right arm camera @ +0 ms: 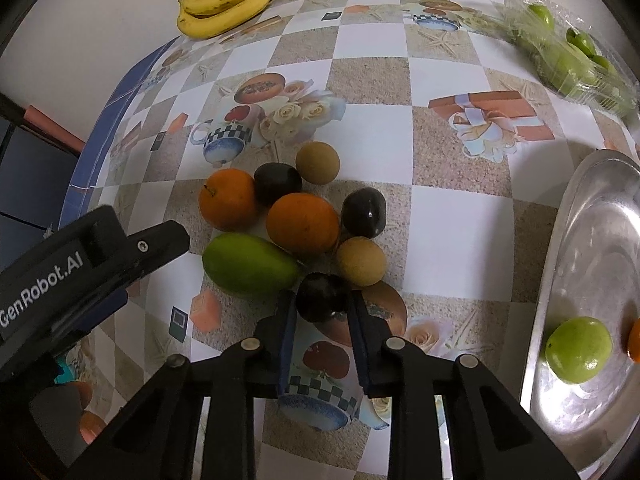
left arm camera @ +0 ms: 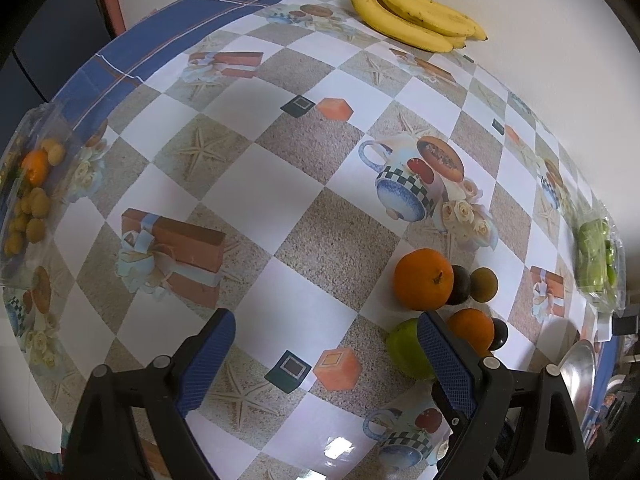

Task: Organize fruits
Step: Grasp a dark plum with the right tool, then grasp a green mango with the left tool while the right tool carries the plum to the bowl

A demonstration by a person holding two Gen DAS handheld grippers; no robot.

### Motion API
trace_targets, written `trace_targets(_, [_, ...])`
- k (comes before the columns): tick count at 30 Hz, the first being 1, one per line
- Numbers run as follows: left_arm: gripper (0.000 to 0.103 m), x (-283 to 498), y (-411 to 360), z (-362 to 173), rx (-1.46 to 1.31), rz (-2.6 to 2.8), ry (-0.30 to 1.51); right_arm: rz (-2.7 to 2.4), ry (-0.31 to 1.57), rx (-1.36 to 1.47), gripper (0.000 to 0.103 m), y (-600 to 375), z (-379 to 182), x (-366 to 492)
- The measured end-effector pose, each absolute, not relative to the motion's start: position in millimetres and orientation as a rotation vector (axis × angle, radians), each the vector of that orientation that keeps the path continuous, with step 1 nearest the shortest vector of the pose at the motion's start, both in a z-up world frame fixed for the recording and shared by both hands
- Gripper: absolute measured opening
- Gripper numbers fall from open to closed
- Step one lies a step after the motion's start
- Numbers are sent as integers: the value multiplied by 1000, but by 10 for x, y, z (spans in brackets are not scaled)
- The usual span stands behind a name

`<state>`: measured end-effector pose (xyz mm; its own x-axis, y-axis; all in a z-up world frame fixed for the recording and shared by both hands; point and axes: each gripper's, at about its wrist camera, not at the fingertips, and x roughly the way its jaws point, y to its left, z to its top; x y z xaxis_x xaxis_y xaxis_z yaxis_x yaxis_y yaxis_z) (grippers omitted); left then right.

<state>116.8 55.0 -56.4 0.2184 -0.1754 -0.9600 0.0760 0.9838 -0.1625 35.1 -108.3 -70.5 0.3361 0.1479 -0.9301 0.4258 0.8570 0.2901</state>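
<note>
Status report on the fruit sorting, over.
Right gripper shut on dark plum. Left gripper open, empty. Mango crowds the plum; tray alongside.

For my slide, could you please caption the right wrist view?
Right gripper shut on a dark plum beside the fruit pile, metal tray waiting alongside.

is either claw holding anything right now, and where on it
The right claw is shut on a dark plum, its pads pressing the plum's two sides. The left claw is open and holds nothing.
</note>
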Motion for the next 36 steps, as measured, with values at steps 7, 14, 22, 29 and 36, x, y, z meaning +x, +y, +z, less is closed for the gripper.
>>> trace_targets(7, [94,1162,510,-568,-84,-192,1344,-183,1222,570,24,-1075,-697,327])
trace_targets(14, [94,1137,366,-563,-62,-263,1351,-187,1182,609,24,-1194,-549,220])
trace_targets(22, [93,1076,117,-574,29,-374,1352,-221,1160,652,24,-1421,-418,37])
trace_targets(29, [92,997,-105,-609,158,-441,1337,-258,1116,685,24,-1636,-303,-126])
trace_targets(36, [87,920,-291,-693,276,-469,1325,-268,1110,696,24,-1703,-289,-197])
